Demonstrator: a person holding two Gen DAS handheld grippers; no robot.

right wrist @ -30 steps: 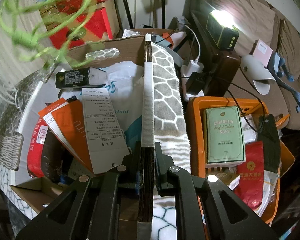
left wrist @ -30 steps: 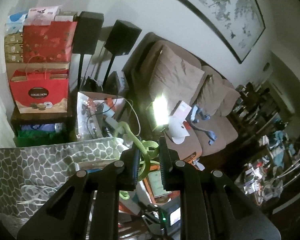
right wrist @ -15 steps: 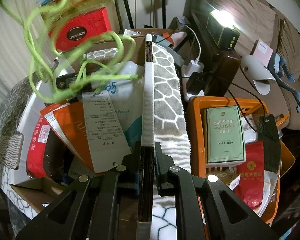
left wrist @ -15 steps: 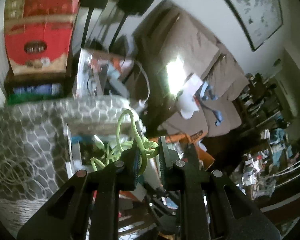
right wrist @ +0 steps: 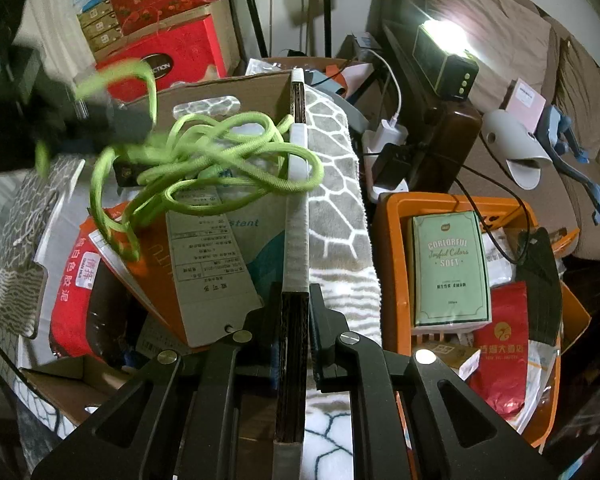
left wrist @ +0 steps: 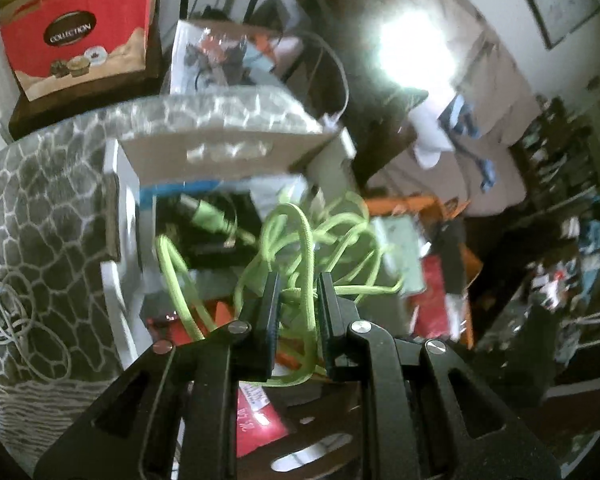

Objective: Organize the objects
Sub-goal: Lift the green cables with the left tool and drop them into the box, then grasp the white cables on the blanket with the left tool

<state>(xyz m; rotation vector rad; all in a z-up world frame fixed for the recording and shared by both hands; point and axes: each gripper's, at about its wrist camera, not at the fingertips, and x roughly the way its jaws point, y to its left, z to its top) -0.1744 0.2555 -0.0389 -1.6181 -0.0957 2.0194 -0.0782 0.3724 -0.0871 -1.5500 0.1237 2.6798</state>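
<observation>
My left gripper [left wrist: 298,280] is shut on a tangled bright green cord [left wrist: 300,240] and holds it over the open cardboard box [left wrist: 220,148]. In the right wrist view the cord [right wrist: 204,160] hangs in loops over the box's contents, one loop draped over the box's right wall [right wrist: 296,184], with the blurred left gripper [right wrist: 52,128] at the upper left. My right gripper [right wrist: 295,296] is shut on that upright wall edge. The box holds an orange-and-white carton [right wrist: 204,264], a red packet [right wrist: 72,292] and a white bag.
A grey patterned blanket [right wrist: 332,200] lies under and beside the box. An orange basket [right wrist: 392,240] at the right holds a green tissue pack [right wrist: 448,268] and red bags. A lit lamp [right wrist: 444,56], chargers, a sofa and red gift boxes [right wrist: 168,52] stand behind.
My left gripper has swung down over the box, lowering the green cord from high up until its loops reach the contents. My right gripper has stayed clamped on the box wall.
</observation>
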